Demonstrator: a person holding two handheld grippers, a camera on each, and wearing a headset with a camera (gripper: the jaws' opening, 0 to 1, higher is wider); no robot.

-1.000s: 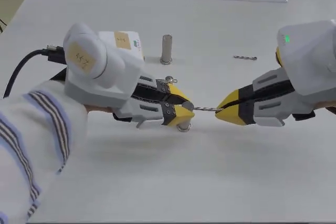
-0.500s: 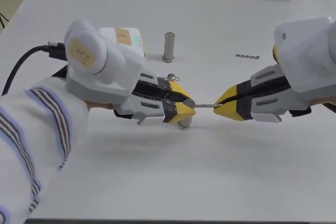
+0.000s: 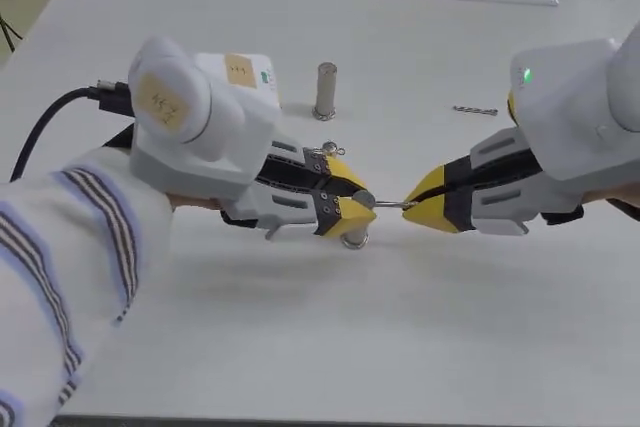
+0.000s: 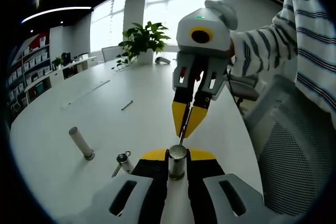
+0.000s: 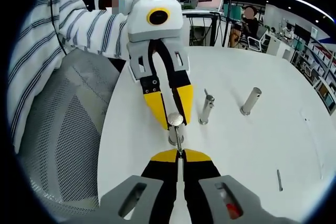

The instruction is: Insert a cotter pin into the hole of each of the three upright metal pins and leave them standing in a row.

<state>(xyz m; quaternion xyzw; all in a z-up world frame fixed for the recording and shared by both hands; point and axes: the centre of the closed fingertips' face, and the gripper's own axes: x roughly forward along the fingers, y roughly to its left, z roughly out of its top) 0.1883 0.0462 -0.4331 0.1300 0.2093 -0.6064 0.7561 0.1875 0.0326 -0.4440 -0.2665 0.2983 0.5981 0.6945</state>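
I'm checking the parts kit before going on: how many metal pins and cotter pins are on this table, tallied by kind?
Metal pins: 3 (held pin, middle pin, far pin)
Cotter pins: 3 (gripped cotter pin, fitted cotter pin in the middle pin, loose cotter pin)
Total: 6

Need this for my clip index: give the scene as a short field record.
left claw: shut on held pin, upright on the table
right claw: shut on cotter pin, tip at held pin's top; entry into the hole cannot be told
done pin: standing beside held pin, cotter fitted
bare pin: standing farther back, no cotter
spare cotter pin: lying on table, right of bare pin
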